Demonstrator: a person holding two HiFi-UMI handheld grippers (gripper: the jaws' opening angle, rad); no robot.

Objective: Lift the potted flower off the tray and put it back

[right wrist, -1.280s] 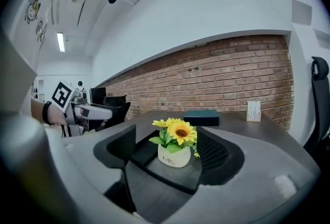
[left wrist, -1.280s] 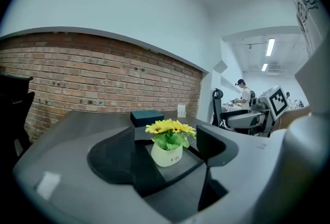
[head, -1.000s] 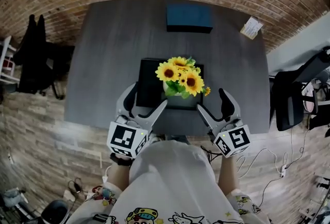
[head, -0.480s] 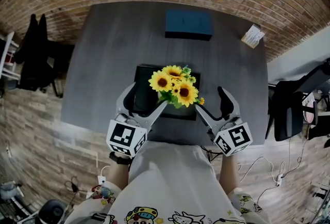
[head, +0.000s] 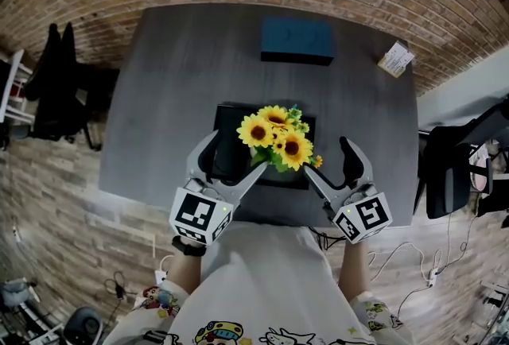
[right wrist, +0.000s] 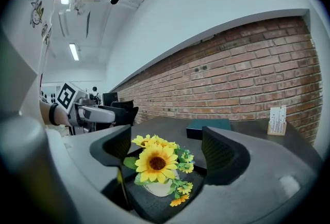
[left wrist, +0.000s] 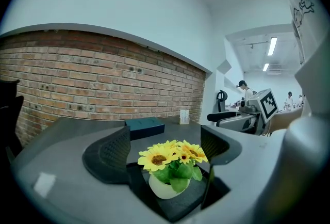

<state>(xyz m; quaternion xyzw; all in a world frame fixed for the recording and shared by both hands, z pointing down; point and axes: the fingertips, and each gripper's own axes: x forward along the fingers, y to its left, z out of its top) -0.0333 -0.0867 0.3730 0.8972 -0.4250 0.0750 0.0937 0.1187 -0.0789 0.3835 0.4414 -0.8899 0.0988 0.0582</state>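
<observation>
The cream round pot of yellow sunflowers [head: 278, 141] is sitting on the black square tray [head: 229, 125]. The left gripper [head: 231, 156] jaws are gaping wide and the right gripper [head: 328, 159] jaws are opening, both framing the pot untouched. It is likely light and top-heavy (soft petals), so grip the pot.

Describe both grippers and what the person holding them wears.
The left gripper and right gripper are light grey, each with two curved jaws lined by black textured pads and a white cube bearing black square markers. The right one's jaws are opening, nothing between them. The person wears a white shirt with cartoon prints and a dark wristband.
</observation>
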